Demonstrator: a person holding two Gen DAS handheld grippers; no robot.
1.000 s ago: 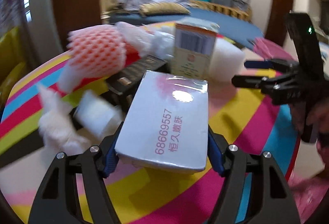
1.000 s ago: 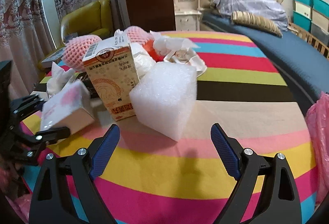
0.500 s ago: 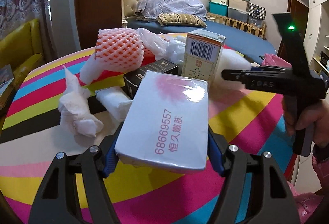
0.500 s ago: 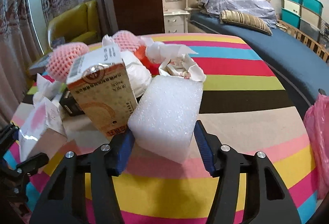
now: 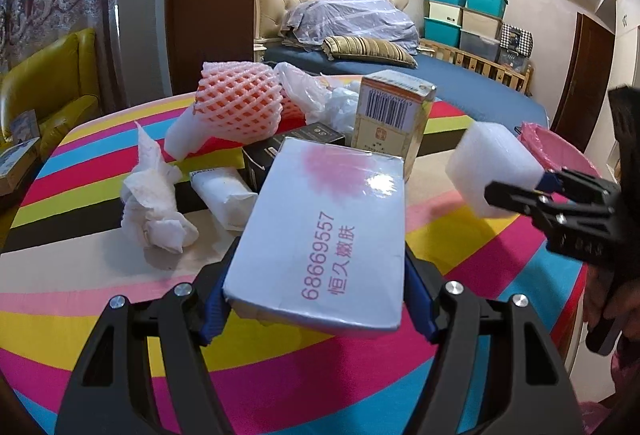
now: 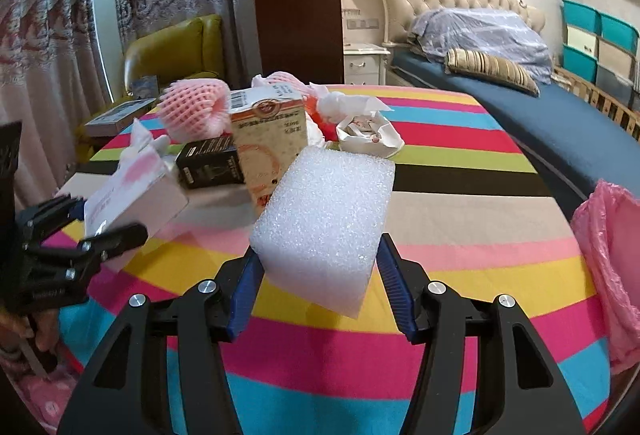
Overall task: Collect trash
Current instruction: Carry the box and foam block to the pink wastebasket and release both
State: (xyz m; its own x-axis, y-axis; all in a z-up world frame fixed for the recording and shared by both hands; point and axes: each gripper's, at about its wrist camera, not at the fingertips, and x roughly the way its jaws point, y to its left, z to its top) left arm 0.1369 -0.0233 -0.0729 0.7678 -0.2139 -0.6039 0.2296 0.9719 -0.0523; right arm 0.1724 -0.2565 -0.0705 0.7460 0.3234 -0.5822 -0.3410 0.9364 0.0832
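My left gripper [image 5: 318,295] is shut on a white pack with a pink print [image 5: 328,231], held above the striped table [image 5: 100,299]. My right gripper [image 6: 320,275] is shut on a white foam block [image 6: 324,219], lifted clear of the tablecloth; the left wrist view shows that block [image 5: 492,171] at the right. Behind them stands a beige carton [image 6: 268,139] beside a black box [image 6: 210,163]. Pink foam netting [image 5: 236,103], a crumpled tissue [image 5: 154,203], a white paper roll [image 5: 224,195] and plastic wrap [image 5: 316,95] lie on the table.
A bin lined with a pink bag [image 6: 608,259] stands off the table's right edge. A crumpled white wrapper [image 6: 368,135] lies behind the carton. A bed [image 6: 540,103] is at the back right and a yellow armchair [image 6: 172,47] at the back left.
The right gripper's jaws closed on the foam block and lifted it away from the carton. The left gripper drifted with the white pack still in its grip.
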